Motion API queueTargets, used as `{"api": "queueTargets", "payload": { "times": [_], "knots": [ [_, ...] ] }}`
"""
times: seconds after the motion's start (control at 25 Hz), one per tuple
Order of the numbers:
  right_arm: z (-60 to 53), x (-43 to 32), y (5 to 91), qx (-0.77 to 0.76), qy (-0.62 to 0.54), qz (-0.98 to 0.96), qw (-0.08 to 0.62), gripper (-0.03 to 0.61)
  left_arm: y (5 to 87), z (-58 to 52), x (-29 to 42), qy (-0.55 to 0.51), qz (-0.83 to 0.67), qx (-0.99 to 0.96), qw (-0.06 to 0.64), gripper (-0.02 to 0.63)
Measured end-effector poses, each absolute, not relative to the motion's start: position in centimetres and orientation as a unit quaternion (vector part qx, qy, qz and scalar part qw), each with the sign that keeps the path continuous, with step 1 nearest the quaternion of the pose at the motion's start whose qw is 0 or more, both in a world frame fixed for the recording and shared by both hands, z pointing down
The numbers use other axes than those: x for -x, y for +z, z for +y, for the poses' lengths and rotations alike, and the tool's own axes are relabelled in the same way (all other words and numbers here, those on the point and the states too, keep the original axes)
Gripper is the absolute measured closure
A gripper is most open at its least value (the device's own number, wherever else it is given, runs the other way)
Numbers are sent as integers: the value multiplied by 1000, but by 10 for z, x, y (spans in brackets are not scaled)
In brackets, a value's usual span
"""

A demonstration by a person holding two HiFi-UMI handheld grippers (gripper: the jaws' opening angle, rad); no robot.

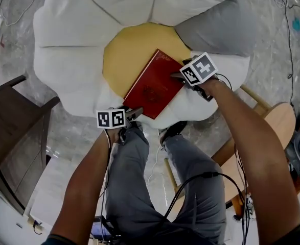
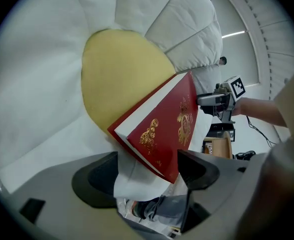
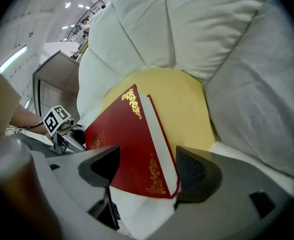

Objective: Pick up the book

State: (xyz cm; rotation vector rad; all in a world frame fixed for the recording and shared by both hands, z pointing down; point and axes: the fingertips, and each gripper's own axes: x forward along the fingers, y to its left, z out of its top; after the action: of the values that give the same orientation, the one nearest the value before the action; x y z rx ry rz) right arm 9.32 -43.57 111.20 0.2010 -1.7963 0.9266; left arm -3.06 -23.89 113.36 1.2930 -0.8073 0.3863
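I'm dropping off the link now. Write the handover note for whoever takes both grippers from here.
Left gripper: open, a corner of the red book sits between its jaws, not clamped.
Right gripper: open, straddling another corner of the book, not clamped.
Book: lies on the flower cushion, partly on the yellow centre, partly on a white petal nearest the person.
Done: both grippers are placed at the book.
Left: close the jaws on the book, then lift it.
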Motion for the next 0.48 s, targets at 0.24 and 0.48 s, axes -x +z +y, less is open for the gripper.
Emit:
{"api": "queueTargets", "payload": {
  "times": [0.24,0.48],
  "knots": [
    [-429,-91,1125,-76,422,-744,512,222,1140,-244,26,152,-369,-585,706,259],
    [-404,-102,1120,-35,362,-748,555,212,1115,-286,46,24,-437,-563,701,230]
  ]
}}
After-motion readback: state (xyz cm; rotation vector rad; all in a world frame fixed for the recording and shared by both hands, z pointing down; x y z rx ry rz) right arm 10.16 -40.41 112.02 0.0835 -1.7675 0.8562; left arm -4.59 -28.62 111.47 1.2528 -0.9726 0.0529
